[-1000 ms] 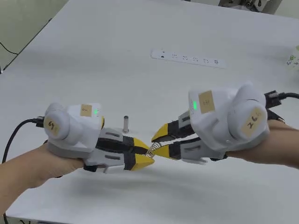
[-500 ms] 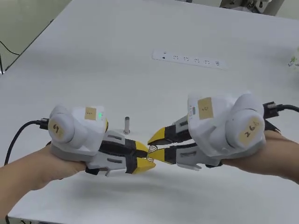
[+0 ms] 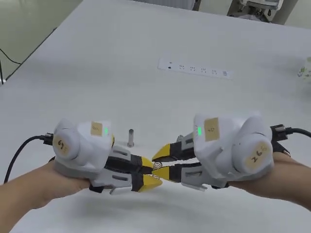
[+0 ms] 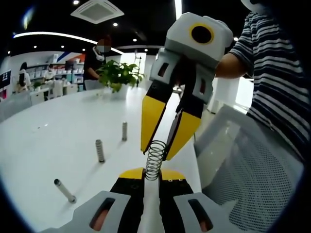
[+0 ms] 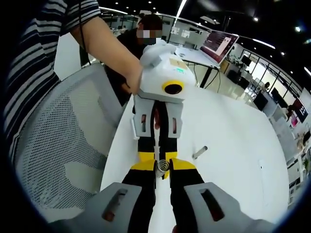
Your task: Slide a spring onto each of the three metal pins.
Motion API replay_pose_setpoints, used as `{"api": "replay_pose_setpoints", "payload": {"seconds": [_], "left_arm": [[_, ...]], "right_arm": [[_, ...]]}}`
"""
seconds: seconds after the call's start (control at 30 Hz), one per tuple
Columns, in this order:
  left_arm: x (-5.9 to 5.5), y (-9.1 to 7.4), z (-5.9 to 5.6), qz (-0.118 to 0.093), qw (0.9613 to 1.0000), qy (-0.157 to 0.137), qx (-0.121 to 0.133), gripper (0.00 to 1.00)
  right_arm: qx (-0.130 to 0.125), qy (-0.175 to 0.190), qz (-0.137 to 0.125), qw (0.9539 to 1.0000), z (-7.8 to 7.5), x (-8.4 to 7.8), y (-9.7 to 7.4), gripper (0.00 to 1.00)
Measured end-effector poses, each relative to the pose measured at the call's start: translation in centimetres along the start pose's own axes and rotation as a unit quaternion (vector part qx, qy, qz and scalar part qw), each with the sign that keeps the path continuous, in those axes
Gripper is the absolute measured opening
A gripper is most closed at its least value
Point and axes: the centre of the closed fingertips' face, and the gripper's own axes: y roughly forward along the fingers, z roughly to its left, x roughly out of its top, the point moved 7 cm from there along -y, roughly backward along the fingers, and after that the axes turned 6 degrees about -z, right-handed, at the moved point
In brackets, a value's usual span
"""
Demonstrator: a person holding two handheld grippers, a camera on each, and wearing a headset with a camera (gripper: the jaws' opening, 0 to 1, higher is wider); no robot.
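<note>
The spring point(image 4: 155, 160) is still gripped by the left claw point(image 4: 146, 174); the right claw point(image 5: 163, 163), grip not determinable, is now set around its far end, indicating handover.

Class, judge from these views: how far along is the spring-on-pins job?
Done: the middle pin looks ribbed, probably already sprung. In hand: the left tool is shut on a spring; the right tool straddles its other end, grip unclear. Left: the far pin and near pin look bare.
</note>
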Motion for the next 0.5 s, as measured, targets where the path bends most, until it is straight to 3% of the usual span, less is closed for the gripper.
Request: {"api": "replay_pose_setpoints", "payload": {"seconds": [0.5], "left_arm": [[0.07, -0.33, 0.09, -0.002, 0.9999, -0.007, 0.007, 0.03]], "right_arm": [[0.007, -0.024, 0.021, 0.9995, -0.17, 0.3, -0.14, 0.07]]}}
